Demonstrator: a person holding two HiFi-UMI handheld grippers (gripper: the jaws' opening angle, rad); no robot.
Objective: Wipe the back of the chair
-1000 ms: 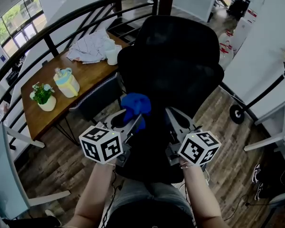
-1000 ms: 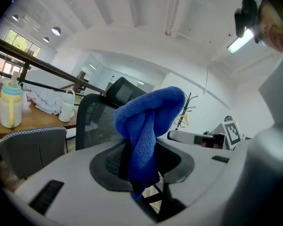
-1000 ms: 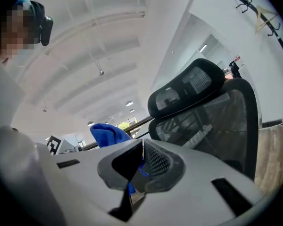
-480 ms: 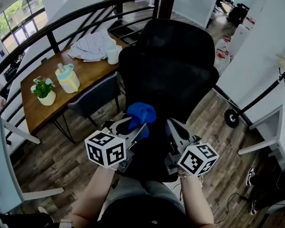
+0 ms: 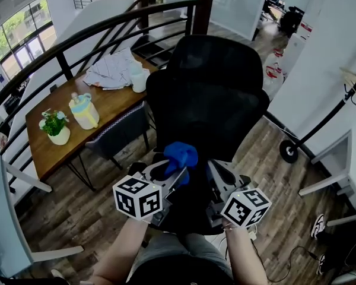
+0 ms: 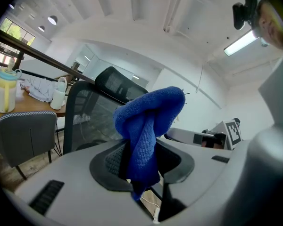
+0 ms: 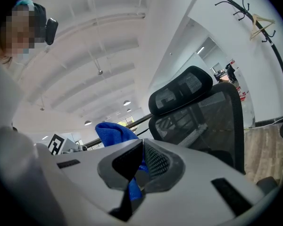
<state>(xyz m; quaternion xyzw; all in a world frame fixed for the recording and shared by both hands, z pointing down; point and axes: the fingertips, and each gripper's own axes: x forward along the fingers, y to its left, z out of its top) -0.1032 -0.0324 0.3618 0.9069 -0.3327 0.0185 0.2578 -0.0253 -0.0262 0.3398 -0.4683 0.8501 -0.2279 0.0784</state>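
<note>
Chair back (image 5: 207,100) sits at twelve o'clock. Left claw (image 5: 173,174) squeezes the blue cloth (image 5: 180,155); right claw (image 5: 218,171) is closed, empty. Hard rubbing might pull the cloth out.

chair (image 5: 213,58) seat and base hidden behind its own backrest (image 5: 204,111) in head view. blue cloth (image 6: 148,121) lower part partly hidden inside left gripper (image 6: 146,152) jaws. white heap (image 5: 110,70) at desk (image 5: 110,107) far corner: cloth or paper, can't tell.

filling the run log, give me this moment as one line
left gripper: shut on blue cloth | right gripper: shut, empty | chair back: ahead, cloth contact unclear
</note>
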